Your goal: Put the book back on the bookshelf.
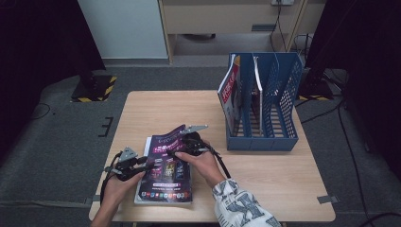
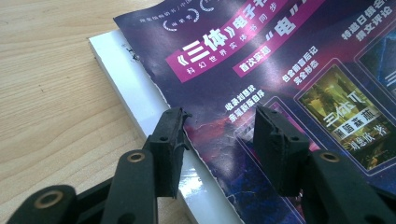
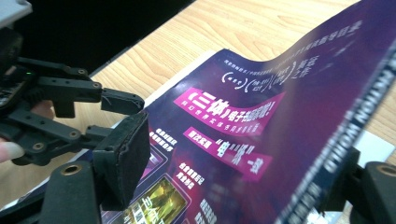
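Your purple glossy magazine (image 1: pixel 168 163) lies low and left of centre in the high view, on top of a white book (image 1: pixel 147 144) at the near edge of the light wooden table (image 1: pixel 265 170). Its long axis runs from the bottom of the frame up toward the blue plastic file rack (image 1: pixel 262 106) at upper right.

Your right gripper (image 1: pixel 187 144) sits at the magazine's far right corner. In the right gripper view its jaws stand wide apart on either side of the spine edge, which curls upward between them, but I can't tell whether they actually pinch it.

Your left gripper (image 2: pixel 219 135) rests at the left edge, jaws parted and gripping nothing, one over the torn cover margin, one over the cover.

The rack lies up and right, so the right hand is nearer and should carry.
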Motion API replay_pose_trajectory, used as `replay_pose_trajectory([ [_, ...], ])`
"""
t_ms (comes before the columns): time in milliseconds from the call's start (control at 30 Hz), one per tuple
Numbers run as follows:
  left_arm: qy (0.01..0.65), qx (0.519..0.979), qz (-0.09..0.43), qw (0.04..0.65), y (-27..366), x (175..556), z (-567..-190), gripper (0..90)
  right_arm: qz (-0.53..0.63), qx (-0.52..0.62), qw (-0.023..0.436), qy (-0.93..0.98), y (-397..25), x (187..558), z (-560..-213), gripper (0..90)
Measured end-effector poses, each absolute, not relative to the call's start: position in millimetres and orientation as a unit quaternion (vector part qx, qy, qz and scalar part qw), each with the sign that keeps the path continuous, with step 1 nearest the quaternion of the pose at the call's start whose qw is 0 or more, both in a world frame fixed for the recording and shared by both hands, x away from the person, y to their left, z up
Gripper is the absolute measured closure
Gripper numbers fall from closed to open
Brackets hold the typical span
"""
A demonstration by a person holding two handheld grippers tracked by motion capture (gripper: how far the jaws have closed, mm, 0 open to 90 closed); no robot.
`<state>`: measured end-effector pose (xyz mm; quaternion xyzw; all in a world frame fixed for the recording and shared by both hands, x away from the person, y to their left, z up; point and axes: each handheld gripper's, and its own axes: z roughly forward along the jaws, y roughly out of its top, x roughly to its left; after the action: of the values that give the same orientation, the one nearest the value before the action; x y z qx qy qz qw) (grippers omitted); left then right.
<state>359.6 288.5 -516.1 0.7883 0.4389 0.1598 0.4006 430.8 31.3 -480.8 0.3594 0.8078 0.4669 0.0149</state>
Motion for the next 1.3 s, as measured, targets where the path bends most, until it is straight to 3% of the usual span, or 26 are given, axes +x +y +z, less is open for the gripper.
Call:
replay_pose_trajectory([
  [167,0.438,0.789,0.158,0.401,288.0,359.7,-516.0,52.8,0.456,0.364,0.016,0.812,38.8,435.0,-486.0,31.3],
  [467,0.437,0.787,0.150,0.409,286.6,360.0,-516.3,51.5,0.436,0.400,0.058,0.804,41.0,438.0,-488.3,68.0],
  [533,0.435,0.787,0.139,0.415,287.3,361.2,-516.2,46.6,0.441,0.401,0.064,0.801,38.1,438.4,-485.5,74.0],
  [700,0.432,0.788,0.134,0.418,285.8,363.2,-516.5,30.8,0.462,0.378,0.067,0.799,35.4,436.5,-475.6,77.6],
  [800,0.434,0.784,0.130,0.423,287.0,364.3,-517.4,27.3,0.473,0.364,0.069,0.800,35.3,433.8,-468.8,78.7],
  [1300,0.419,0.785,0.098,0.447,282.2,365.7,-517.6,23.5,0.531,0.288,0.108,0.789,40.6,419.1,-433.4,81.9],
])
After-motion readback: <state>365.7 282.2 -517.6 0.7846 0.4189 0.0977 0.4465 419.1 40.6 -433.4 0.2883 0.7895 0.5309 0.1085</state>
